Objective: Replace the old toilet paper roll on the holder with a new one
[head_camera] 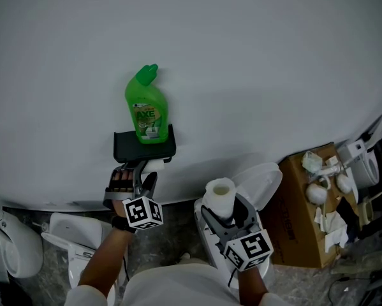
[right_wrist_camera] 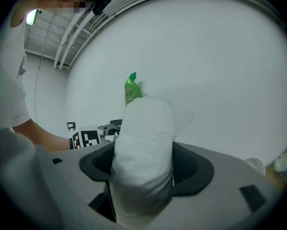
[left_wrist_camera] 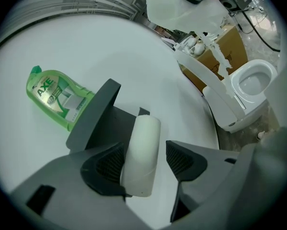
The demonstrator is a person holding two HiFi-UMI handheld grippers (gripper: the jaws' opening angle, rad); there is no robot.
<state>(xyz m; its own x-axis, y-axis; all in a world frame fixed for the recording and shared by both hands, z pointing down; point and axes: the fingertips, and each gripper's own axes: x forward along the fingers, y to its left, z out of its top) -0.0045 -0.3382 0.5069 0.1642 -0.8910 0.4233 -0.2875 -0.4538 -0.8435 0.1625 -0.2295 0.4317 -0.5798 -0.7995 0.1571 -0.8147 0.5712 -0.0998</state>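
A black wall holder [head_camera: 144, 146] carries a green cleaner bottle [head_camera: 147, 110] on its top shelf. Under it sits the old roll [left_wrist_camera: 142, 155], a bare pale tube on the holder [left_wrist_camera: 93, 114]. My left gripper [head_camera: 141, 173] reaches up to it. In the left gripper view the tube lies between the jaws of the left gripper [left_wrist_camera: 145, 166]: the left pad touches it and the right pad stands a little apart. Lower right, my right gripper [head_camera: 227, 217] is shut on the new white toilet paper roll [head_camera: 220, 196], held upright. That roll [right_wrist_camera: 145, 147] fills the right gripper [right_wrist_camera: 145, 170].
A white toilet [head_camera: 262, 182] with its lid raised stands below the right gripper. A cardboard box [head_camera: 302, 218] of crumpled paper sits to the right of it. More white fixtures [head_camera: 12, 247] stand at the lower left. The green bottle [left_wrist_camera: 57, 97] stays close above the tube.
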